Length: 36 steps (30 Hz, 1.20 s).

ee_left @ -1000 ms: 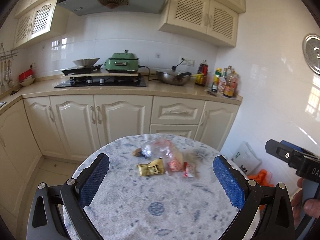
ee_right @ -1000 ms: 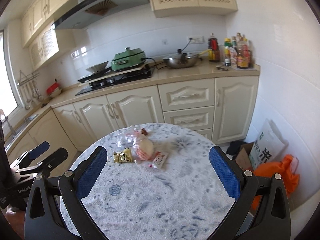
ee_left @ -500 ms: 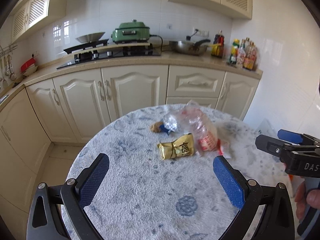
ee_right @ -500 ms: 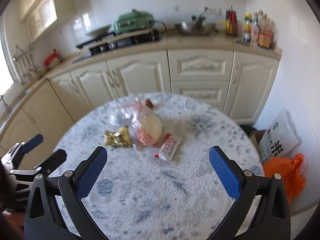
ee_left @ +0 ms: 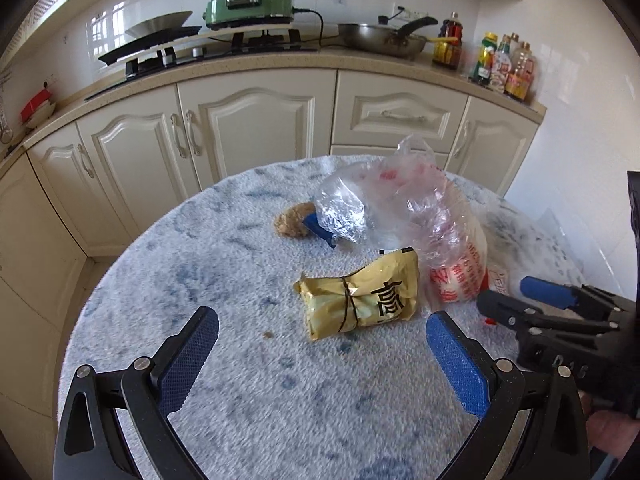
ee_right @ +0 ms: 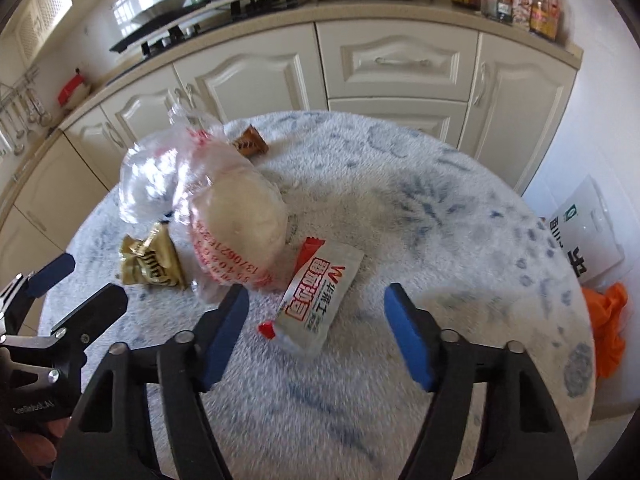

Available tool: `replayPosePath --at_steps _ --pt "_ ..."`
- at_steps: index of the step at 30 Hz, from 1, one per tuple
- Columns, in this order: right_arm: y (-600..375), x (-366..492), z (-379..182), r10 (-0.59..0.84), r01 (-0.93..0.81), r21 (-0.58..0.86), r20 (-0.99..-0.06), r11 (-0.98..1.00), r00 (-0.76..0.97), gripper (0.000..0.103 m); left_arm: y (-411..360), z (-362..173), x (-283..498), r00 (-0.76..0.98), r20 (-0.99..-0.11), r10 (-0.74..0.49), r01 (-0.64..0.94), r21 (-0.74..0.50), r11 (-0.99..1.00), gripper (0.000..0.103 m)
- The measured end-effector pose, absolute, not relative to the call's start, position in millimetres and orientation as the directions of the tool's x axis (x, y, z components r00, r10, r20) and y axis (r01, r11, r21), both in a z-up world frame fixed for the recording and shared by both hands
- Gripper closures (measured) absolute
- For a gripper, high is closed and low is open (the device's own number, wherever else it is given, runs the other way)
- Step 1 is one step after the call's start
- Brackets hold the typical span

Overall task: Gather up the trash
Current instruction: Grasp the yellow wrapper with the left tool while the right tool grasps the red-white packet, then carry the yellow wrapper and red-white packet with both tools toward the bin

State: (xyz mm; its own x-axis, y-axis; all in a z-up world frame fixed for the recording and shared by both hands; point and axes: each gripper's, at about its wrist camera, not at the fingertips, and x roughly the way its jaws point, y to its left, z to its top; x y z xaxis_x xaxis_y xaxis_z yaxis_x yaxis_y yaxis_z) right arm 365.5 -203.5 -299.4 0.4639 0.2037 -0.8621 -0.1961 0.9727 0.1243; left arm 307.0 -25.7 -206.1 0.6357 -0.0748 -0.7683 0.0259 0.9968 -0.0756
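Trash lies on a round table (ee_left: pixel 240 400) with a blue-white fuzzy cloth. A yellow snack wrapper (ee_left: pixel 360 300) lies just ahead of my open, empty left gripper (ee_left: pixel 320 356). Behind it are a clear plastic bag with red print (ee_left: pixel 432 232), a foil wrapper (ee_left: pixel 340 216) and a brown lump (ee_left: pixel 290 220). In the right wrist view my open, empty right gripper (ee_right: pixel 316 336) hovers over a white and red sachet (ee_right: pixel 320 296), beside the plastic bag (ee_right: pixel 228 216), the yellow wrapper (ee_right: pixel 150 260) and a brown wrapper (ee_right: pixel 250 142).
Cream kitchen cabinets (ee_left: pixel 248 120) and a counter with stove, green cooker (ee_left: pixel 250 2), pan and bottles (ee_left: pixel 504 66) stand behind the table. On the floor at the right lie a white bag (ee_right: pixel 588 228) and an orange bag (ee_right: pixel 608 320).
Both grippers have moved forward and down over the table, so the trash looks much nearer. The right gripper's jaws have narrowed somewhat around the sachet. Nothing has been picked up.
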Motion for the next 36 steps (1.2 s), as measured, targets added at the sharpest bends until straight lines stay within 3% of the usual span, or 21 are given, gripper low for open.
replayPosePath --at_steps 2,6,9,10,13,26,36 --pt "-199.7 363.6 -300.7 0.177 -0.214 0.079 -0.853 0.974 0.490 0.044 -30.2 -214.4 320.9 0.624 -0.778 -0.070 0.024 -0.071 0.997 0.001" --pt "-207.2 360.7 -300.2 0.146 -0.210 0.043 -0.849 0.977 0.507 0.075 -37.1 -230.9 349.6 0.605 -0.793 -0.069 0.013 -0.077 0.997 0.001" --pt "-216.4 360.6 -299.5 0.167 -0.208 0.070 -0.852 0.976 0.496 0.084 -34.9 -237.5 364.9 0.602 -0.791 -0.111 0.020 -0.124 0.992 0.017" --pt "-218.1 359.6 -298.9 0.172 -0.208 0.076 -0.852 0.975 0.494 0.085 -33.3 -238.1 368.2 0.608 -0.786 -0.115 0.019 -0.131 0.991 0.030" --pt "-221.8 354.4 -298.1 0.190 -0.206 0.099 -0.851 0.974 0.490 0.086 -27.4 -240.9 372.0 0.615 -0.779 -0.125 0.017 -0.145 0.989 0.035" --pt "-250.1 296.1 -288.3 0.260 -0.180 0.196 -0.842 0.964 0.473 0.086 -3.9 -237.1 311.2 0.625 -0.768 -0.141 -0.004 -0.184 0.983 0.036" --pt "-276.8 239.8 -241.3 0.277 -0.165 0.223 -0.787 0.961 0.552 0.086 -47.0 -187.7 228.4 0.685 -0.700 -0.202 0.112 -0.174 0.978 0.036"
